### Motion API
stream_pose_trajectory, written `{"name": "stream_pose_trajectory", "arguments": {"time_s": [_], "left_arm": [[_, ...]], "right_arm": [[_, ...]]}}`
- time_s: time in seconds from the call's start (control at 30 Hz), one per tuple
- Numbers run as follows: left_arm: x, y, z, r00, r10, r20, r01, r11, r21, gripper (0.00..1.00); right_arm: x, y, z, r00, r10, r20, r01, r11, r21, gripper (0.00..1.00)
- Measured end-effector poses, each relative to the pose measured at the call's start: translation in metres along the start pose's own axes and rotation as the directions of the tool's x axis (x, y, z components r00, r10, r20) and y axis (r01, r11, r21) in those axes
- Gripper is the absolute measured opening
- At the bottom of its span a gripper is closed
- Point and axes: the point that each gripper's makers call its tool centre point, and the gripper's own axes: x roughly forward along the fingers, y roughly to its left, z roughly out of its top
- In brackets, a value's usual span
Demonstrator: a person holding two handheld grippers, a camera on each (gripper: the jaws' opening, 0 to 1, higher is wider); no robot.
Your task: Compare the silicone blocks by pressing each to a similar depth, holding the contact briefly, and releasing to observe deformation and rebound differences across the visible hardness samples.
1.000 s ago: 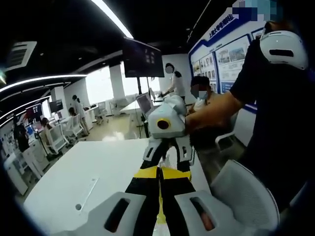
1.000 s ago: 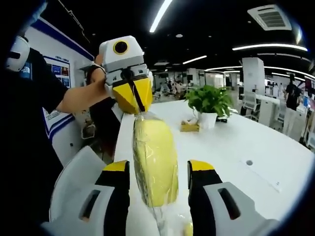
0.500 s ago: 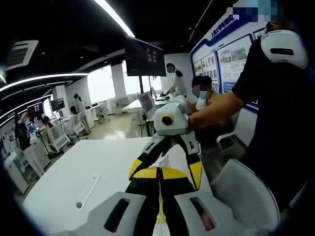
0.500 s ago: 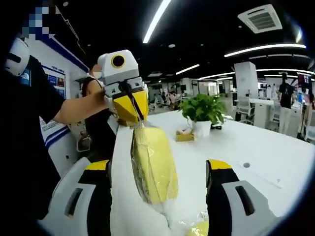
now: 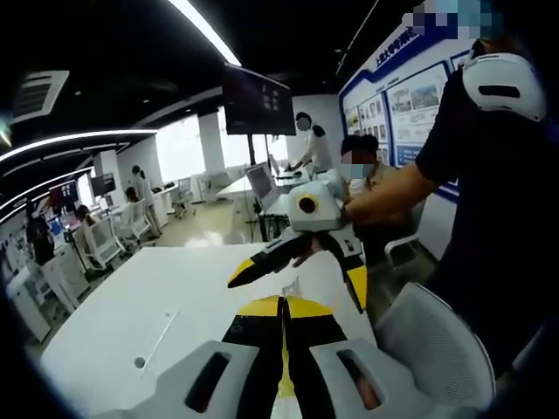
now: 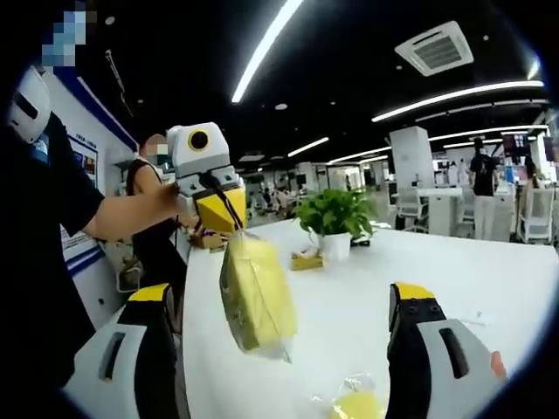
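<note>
The white table [image 6: 489, 288] carries a potted plant [image 6: 330, 223] at its far side, and a second bagged yellow block [image 6: 356, 406] lies on it near the bottom of the right gripper view. The bagged yellow silicone block [image 6: 253, 297] hangs above the table, clear of the surface. In that view the left gripper [image 6: 218, 208] has its jaws closed on the top edge of the clear wrapping, apparently so that the sample dangles free for side access. The block's long axis runs from the pinched top edge down toward the table, slightly tilted, with its lower end pointing at the tabletop. The right gripper [image 6: 279, 305] stands with jaws spread wide, one on either side of the block and touching neither face, consistent with a release.

In the left gripper view the right gripper [image 5: 301, 262] also appears splayed open.
</note>
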Motion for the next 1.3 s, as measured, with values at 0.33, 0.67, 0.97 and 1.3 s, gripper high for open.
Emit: {"name": "stream_pose_trajectory", "arguments": {"time_s": [0.33, 0.67, 0.97, 1.3], "left_arm": [[-0.002, 0.0, -0.006, 1.0, 0.012, 0.001, -0.012, 1.0, -0.019, 0.0], [-0.005, 0.0, -0.011, 1.0, 0.029, 0.006, -0.029, 0.999, -0.036, 0.0], [-0.006, -0.001, -0.018, 0.999, 0.032, 0.001, -0.032, 0.998, -0.055, 0.0], [-0.016, 0.006, -0.021, 0.997, 0.069, 0.016, -0.067, 0.995, -0.079, 0.0]], "right_arm": [[-0.014, 0.003, -0.009, 0.998, -0.036, -0.055, 0.033, 0.998, -0.059, 0.96], [-0.035, -0.003, -0.01, 0.993, -0.087, -0.079, 0.081, 0.993, -0.082, 0.86], [-0.06, -0.005, -0.02, 0.985, -0.125, -0.118, 0.111, 0.987, -0.118, 0.67], [-0.112, -0.017, -0.035, 0.963, -0.256, -0.085, 0.244, 0.961, -0.134, 0.52]]}}
